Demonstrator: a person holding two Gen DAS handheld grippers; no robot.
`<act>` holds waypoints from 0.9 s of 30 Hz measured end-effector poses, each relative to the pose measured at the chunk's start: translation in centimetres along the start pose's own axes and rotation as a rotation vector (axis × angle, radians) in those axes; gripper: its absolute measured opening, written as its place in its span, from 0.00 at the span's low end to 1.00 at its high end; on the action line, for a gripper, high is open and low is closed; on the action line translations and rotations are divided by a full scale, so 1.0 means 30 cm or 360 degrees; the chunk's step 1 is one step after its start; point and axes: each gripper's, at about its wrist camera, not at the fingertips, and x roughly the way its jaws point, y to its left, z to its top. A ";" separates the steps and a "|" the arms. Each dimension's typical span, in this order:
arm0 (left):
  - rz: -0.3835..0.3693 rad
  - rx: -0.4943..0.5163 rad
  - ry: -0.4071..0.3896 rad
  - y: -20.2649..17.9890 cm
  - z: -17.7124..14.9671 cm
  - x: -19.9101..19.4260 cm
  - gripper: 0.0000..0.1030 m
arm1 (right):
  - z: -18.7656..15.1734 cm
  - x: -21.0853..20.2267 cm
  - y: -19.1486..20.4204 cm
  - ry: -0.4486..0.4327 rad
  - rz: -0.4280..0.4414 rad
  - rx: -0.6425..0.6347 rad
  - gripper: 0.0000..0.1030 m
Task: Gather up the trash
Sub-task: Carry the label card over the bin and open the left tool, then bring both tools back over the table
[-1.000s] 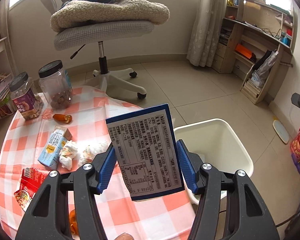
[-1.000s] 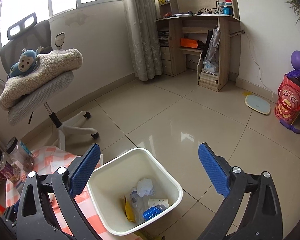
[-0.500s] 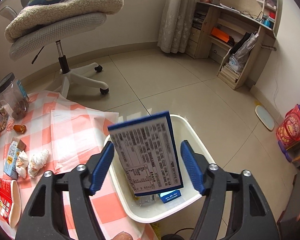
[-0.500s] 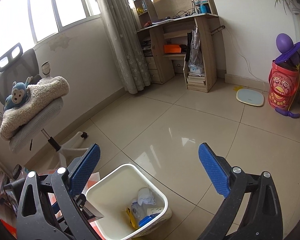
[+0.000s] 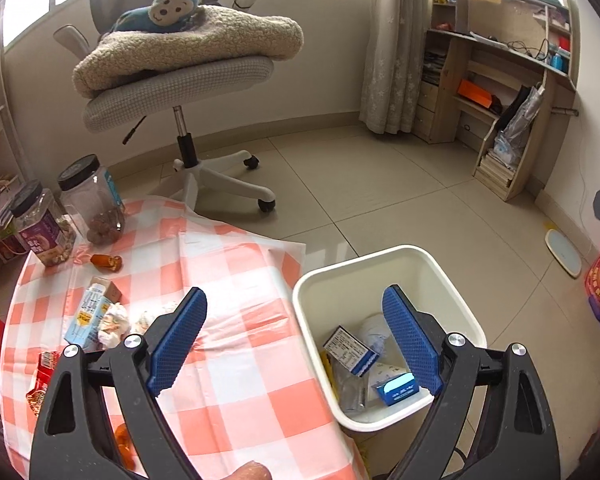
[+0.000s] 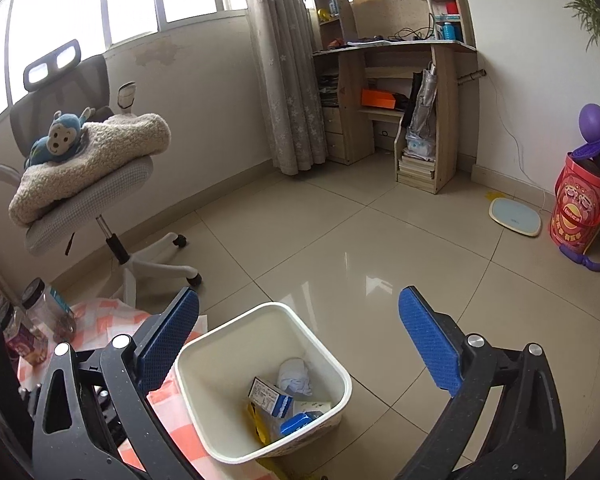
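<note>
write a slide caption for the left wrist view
Open left gripper above the checked tablecloth and white bin, blue-edged box inside.

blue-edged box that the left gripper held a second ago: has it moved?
Yes. The blue-edged box has dropped from the left gripper, whose jaws have just been opening and stand empty, into the white bin among the other trash.

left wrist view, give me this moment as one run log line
left gripper: open, jaws just opened, nothing between | blue-edged box: in white bin | right gripper: open, empty | table: crumpled tissues, milk carton left
</note>
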 end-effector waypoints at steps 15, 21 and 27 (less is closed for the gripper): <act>0.0179 -0.0030 0.0437 0.423 -0.193 -0.003 0.87 | -0.140 0.011 0.352 0.0173 0.0177 -0.0388 0.93; 0.0106 -0.0098 0.0747 0.566 -0.296 0.052 0.87 | -0.171 0.033 0.456 0.0257 0.0257 -0.0417 0.93; 0.0174 -0.0173 0.0711 0.669 -0.289 0.018 0.87 | -0.206 0.042 0.557 0.0320 0.0333 -0.0456 0.93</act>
